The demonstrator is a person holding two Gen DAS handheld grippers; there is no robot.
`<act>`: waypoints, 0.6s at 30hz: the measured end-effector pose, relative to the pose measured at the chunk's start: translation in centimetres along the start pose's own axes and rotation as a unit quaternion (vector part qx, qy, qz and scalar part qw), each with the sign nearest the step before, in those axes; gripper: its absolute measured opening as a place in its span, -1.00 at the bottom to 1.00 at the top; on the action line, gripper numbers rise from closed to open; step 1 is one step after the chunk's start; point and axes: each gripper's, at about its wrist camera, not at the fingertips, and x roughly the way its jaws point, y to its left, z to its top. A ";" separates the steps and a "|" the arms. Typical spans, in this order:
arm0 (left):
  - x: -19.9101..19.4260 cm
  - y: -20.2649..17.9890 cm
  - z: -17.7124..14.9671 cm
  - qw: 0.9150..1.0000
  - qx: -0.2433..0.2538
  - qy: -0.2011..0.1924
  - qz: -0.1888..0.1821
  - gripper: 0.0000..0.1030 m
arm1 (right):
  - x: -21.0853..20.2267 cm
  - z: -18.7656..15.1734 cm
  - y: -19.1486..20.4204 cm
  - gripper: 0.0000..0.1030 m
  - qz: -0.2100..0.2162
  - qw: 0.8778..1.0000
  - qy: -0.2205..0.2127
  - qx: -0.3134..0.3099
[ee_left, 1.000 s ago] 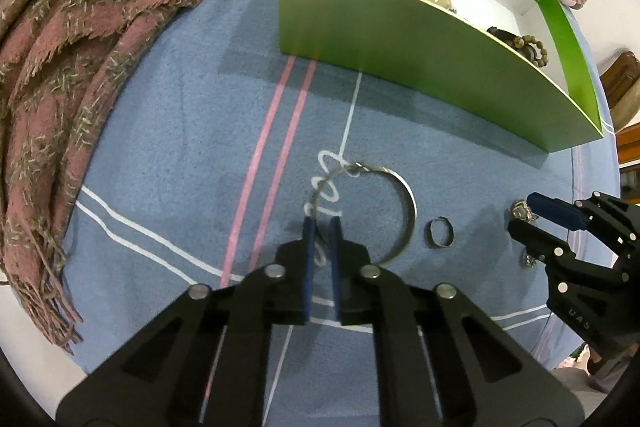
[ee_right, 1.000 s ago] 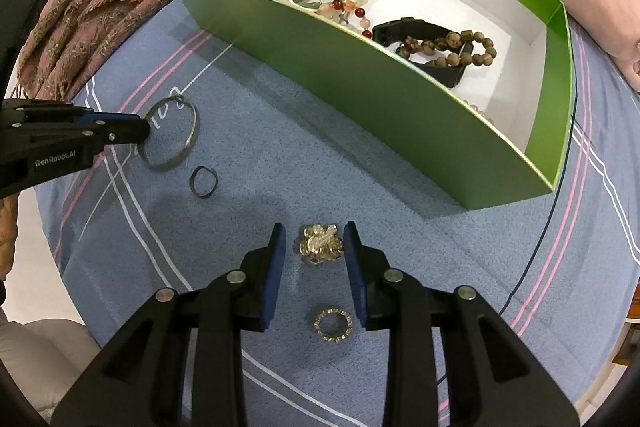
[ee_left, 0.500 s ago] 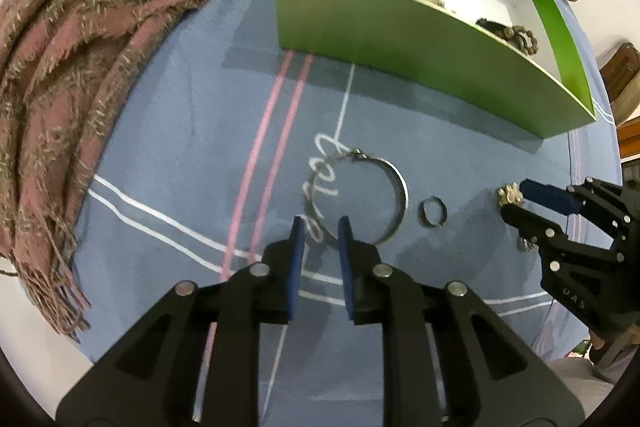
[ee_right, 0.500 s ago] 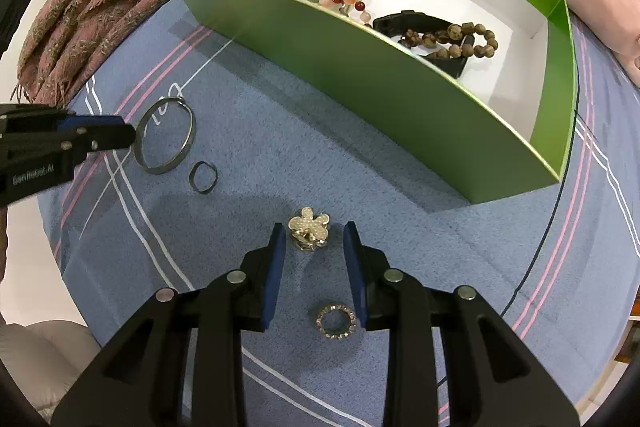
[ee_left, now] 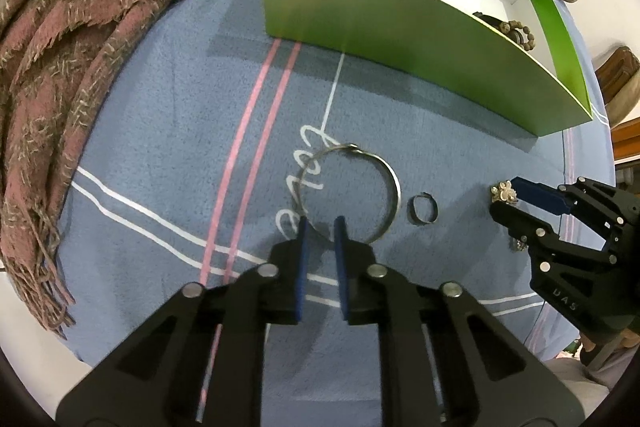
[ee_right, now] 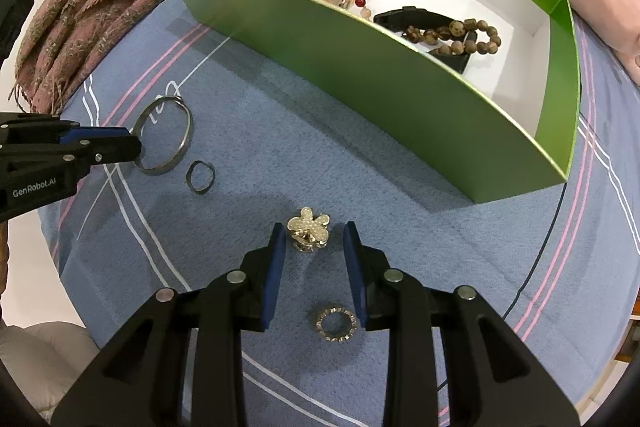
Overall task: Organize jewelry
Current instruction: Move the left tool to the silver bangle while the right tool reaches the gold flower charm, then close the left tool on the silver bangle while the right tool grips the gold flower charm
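Silver bangle (ee_left: 352, 193) flat on the blue cloth, small dark ring (ee_left: 422, 214) just beside it. Pearl flower brooch (ee_right: 308, 229) upright-ish; rhinestone ring (ee_right: 335, 321) flat nearby. Green box (ee_right: 392, 83) holds beaded bracelets (ee_right: 456, 35).

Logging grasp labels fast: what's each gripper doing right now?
Left gripper: open, fingers either side of the silver bangle's rim, holding nothing.
Right gripper: open, flower brooch between its fingers, not gripped.
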 end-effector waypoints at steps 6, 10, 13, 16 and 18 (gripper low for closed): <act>-0.5 0.6 0.5 1.000 -0.006 -0.001 -0.006 -0.96 | 0.1 0.0 -0.5 -0.42 0.014 1.000 -0.002 0.004; -0.6 0.9 0.4 1.000 -0.008 -0.001 -0.006 -0.96 | 0.0 0.0 -1.0 -0.44 0.011 1.000 -0.006 0.007; -0.4 1.2 0.2 1.000 -0.006 -0.001 -0.003 -0.95 | -0.2 0.0 -1.0 -0.55 0.014 1.000 -0.005 0.002; -0.4 0.6 0.1 1.000 -0.003 -0.002 0.006 -0.89 | -0.2 0.0 -0.8 -0.55 0.015 1.000 -0.006 0.001; -0.4 0.3 0.1 1.000 -0.001 -0.001 0.005 -0.88 | -0.2 -0.1 -0.8 -0.60 0.015 1.000 -0.006 0.001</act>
